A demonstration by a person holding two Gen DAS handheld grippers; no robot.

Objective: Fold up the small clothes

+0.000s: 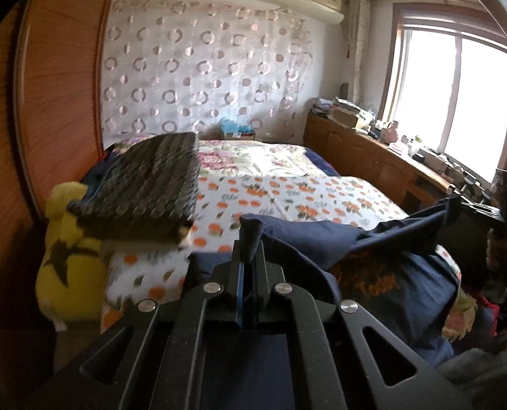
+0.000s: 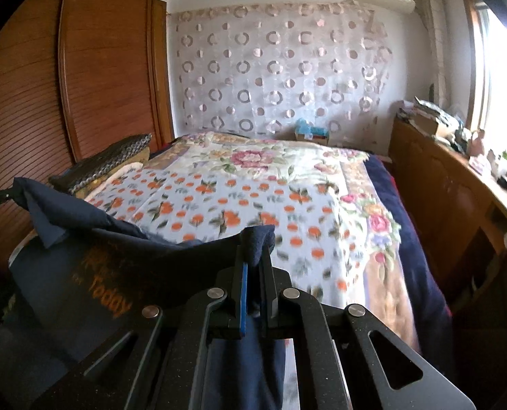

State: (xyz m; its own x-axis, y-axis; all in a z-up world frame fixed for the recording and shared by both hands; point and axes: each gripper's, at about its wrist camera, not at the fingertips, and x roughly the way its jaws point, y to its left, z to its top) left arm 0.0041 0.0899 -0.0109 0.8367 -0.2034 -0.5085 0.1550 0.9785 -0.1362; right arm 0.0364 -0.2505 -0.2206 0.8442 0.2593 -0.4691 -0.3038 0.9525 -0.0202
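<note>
Carrying navy shirt (image 1: 373, 259) above bed (image 1: 321, 198), stretched lower centre to right of left view.
Left gripper (image 1: 251, 235): jaws pinched shut on shirt corner.
Right gripper (image 2: 253, 249): jaws clamped on opposite corner, lower centre.
Next, likely: lay flat on bedspread, keep edge taut.

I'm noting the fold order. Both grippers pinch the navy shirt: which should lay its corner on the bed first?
Probably the right gripper: open orange-print bedspread lies ahead of it. The left gripper faces a dark woven cushion. Both clamp the navy printed T-shirt.
</note>
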